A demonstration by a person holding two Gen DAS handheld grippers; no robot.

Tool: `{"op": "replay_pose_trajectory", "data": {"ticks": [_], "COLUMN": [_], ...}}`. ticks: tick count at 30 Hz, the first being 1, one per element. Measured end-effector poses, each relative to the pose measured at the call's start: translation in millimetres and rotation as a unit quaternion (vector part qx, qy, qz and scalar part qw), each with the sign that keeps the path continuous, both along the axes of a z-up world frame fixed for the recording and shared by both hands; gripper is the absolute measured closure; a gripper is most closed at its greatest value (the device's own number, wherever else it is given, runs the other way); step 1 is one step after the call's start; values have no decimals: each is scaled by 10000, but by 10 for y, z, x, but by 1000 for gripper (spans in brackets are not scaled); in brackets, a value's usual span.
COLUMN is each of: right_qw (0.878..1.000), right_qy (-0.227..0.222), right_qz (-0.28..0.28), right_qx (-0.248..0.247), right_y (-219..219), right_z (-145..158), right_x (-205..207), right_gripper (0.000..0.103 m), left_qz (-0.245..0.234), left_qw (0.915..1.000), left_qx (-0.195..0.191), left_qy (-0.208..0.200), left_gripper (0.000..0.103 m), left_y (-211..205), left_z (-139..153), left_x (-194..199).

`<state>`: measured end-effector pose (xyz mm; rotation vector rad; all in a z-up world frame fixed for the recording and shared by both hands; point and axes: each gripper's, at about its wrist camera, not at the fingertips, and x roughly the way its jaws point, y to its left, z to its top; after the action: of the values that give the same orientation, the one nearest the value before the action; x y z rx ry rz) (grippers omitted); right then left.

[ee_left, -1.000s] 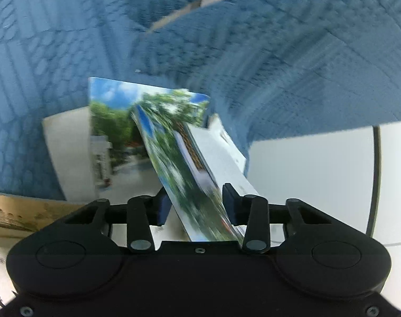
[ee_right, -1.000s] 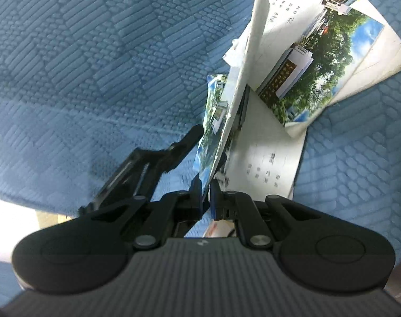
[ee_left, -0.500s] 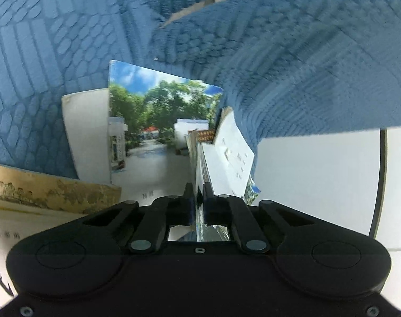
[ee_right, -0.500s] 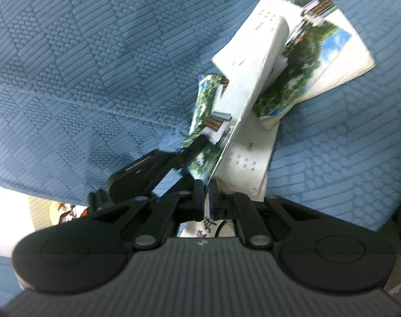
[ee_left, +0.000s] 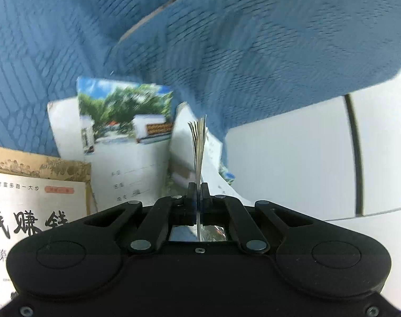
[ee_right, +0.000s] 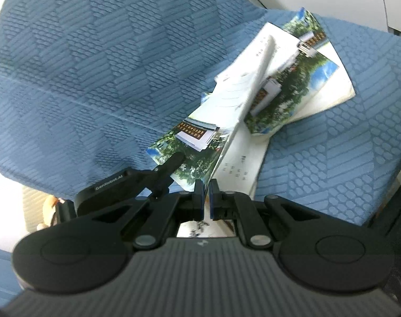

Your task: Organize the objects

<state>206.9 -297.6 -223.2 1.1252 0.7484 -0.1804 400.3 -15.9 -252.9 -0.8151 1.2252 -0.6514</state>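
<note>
Several thin booklets with a photo cover of trees and a white building lie in a loose pile (ee_right: 300,84) on a blue patterned cushion (ee_right: 94,66). One booklet (ee_right: 200,140) is lifted off the pile, held at one edge by both grippers. My left gripper (ee_left: 198,187) is shut on it; from there I see it edge-on, its pages (ee_left: 199,142) fanned at the far end. My right gripper (ee_right: 206,185) is shut on the same booklet's near edge. In the right wrist view the left gripper (ee_right: 171,166) reaches in from the left onto the photo cover. Another photo booklet (ee_left: 123,116) lies flat beyond.
A tan and white book with large black characters (ee_left: 36,200) lies at the lower left of the left wrist view. The cushion (ee_left: 279,39) ends at the right, where a white surface (ee_left: 292,163) with a dark line (ee_left: 354,145) begins.
My left gripper's jaws closed on the booklet. Both grippers rose, lifting the booklet off the pile, and its cover swung open toward the left.
</note>
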Motion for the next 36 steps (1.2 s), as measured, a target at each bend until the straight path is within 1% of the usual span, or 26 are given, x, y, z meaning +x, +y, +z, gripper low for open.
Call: {"op": "replay_pose_trajectory", "data": {"ticks": [4,8,10,13,20,23,26,28,32,36], "right_qw": [9996,9985,9977,9959,9872,9836,9803,9788,9775,9758], "right_qy": [-242,-439,-522,-652,-897,-964,-985,-978,-878,-761], "right_qz": [132,333,436,632,1307,1517,1705,1797,1920,2037], "right_qx": [-27,-25,50,7,175,174,144,130,-4,-221], "right_y": [16,71,104,177,435,546,644,692,773,877], "right_z": [210,407,493,625,822,878,889,861,741,572], "right_x": [-55,-106,-125,-143,-71,-26,13,25,16,17], "right_gripper": [96,96,96,96,96,96,96,96,96,96], "left_qz": [61,222,337,511,867,1002,1116,1175,1330,1457], "left_qw": [9991,9977,9970,9957,9897,9863,9838,9828,9818,9799], "left_qx": [-18,-86,-112,-160,17,126,229,307,371,582], "left_qy": [-418,-629,-694,-760,-1137,-1301,-1385,-1392,-1304,-1236], "left_gripper": [102,102,102,102,101,101,101,101,100,100], "left_y": [115,316,438,667,1181,1353,1489,1564,1639,1675], "left_z": [328,613,712,866,1271,1381,1394,1346,1137,937], "left_x": [-179,-365,-462,-618,-918,-1063,-1222,-1322,-1477,-1620]}}
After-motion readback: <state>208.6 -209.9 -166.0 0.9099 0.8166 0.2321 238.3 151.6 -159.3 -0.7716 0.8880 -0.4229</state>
